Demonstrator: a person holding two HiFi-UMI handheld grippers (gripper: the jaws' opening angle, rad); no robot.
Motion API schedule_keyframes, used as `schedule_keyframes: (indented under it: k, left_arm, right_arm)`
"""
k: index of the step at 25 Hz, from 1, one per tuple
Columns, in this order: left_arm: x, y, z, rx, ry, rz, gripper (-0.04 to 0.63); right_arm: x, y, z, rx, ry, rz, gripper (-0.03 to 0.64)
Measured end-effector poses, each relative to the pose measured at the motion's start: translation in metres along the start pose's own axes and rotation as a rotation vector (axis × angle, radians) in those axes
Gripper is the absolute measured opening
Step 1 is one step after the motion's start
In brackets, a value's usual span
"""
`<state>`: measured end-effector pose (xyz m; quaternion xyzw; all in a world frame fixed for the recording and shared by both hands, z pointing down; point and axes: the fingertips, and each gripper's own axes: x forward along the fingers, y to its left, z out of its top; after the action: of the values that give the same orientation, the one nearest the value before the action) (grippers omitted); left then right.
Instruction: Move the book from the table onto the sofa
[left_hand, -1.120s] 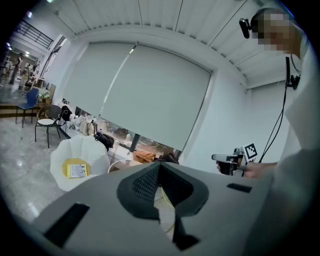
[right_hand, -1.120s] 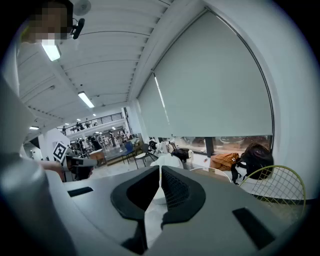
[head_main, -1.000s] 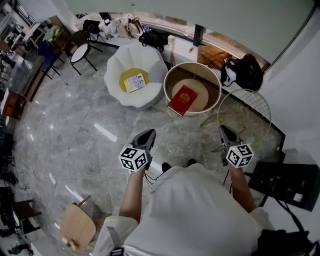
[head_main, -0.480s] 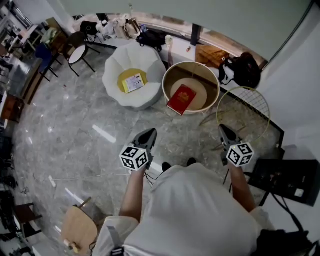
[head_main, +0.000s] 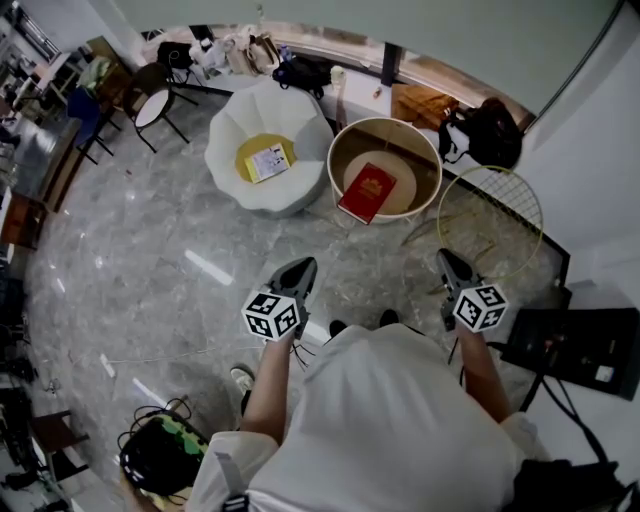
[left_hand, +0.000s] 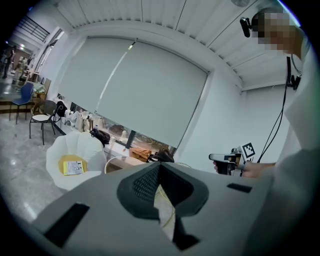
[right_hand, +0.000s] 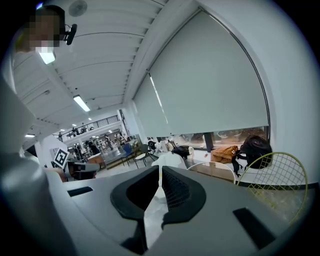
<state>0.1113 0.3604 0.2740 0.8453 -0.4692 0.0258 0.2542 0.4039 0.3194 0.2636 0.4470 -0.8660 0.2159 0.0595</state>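
Observation:
The red book (head_main: 367, 192) lies on the round tan table (head_main: 348, 146), beyond both grippers in the head view. Left of that table stands the white shell-shaped sofa (head_main: 290, 125), with a yellow cushion (head_main: 252, 151) and a small booklet on its seat. My left gripper (head_main: 298, 270) is shut and empty, held above the floor short of the sofa and table. My right gripper (head_main: 447, 262) is also shut and empty, to the right of the table. In the left gripper view the sofa (left_hand: 85, 147) shows past the shut gripper (left_hand: 159, 165). The right gripper (right_hand: 160, 170) faces the table rim (right_hand: 212, 167).
A yellow wire-frame round stand (head_main: 490, 222) is right of the table, with a black backpack (head_main: 490, 140) behind it. Black equipment (head_main: 575, 350) sits at the right, a black bag (head_main: 160, 460) on the floor at lower left. Chairs (head_main: 160, 105) stand far left.
The person has stepped forward: a shoe now shows on the floor, and a black bag has replaced the wooden seat at the lower left. Both grippers stay shut.

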Motion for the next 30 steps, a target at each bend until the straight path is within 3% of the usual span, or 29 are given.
schedule_keyframes:
  k: [12,30]
  left_arm:
    - [-0.024,0.019,-0.013,-0.002,0.03,-0.052,0.002]
    - [-0.007,0.06,-0.002,-0.019,0.043,-0.006,0.002]
  right_arm:
    - [0.003,0.043,-0.028,0.024,0.008,-0.028,0.043]
    - [0.062,0.035,-0.025,0.037,0.063,0.002,0.043]
